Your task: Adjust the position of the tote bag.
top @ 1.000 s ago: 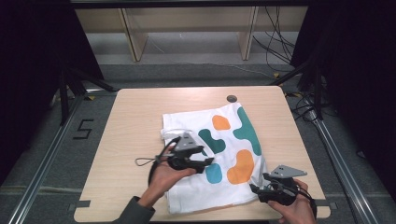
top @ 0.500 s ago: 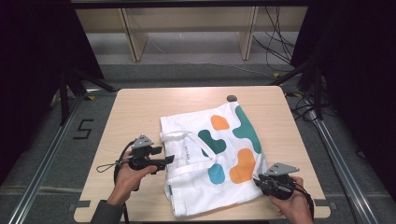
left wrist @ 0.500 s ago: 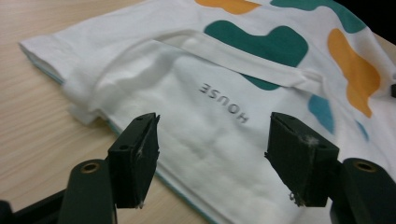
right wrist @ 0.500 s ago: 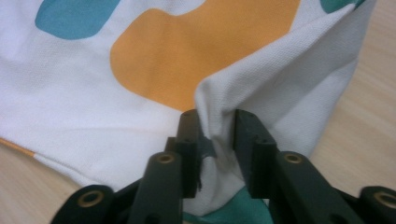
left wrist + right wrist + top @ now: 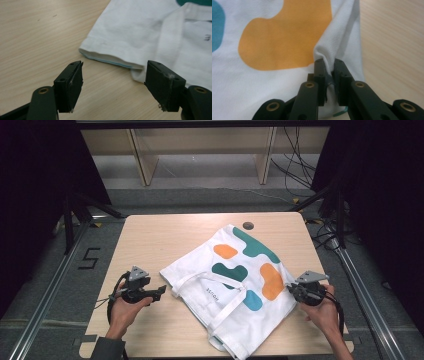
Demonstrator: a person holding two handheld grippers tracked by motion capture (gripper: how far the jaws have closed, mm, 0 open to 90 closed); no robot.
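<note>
A white tote bag (image 5: 235,285) with orange, green and blue blotches lies askew across the table, its straps on top. My left gripper (image 5: 161,290) stands open just left of the bag's corner (image 5: 110,56), jaws wide and empty above the wood. My right gripper (image 5: 290,289) is shut on the bag's right edge, a pinched fold of white cloth (image 5: 329,53) rising between its jaws beside an orange blotch (image 5: 284,35).
The wooden table (image 5: 150,237) has bare wood at the left and back. A small dark disc (image 5: 247,225) sits near the far edge, by the bag's top corner. Metal frame rails and cables run along both sides, with shelving behind.
The bag has turned and slid rightward and now lies diagonally. My left gripper let go and pulled back left of the bag's corner. The right gripper stays clamped on the right edge.
</note>
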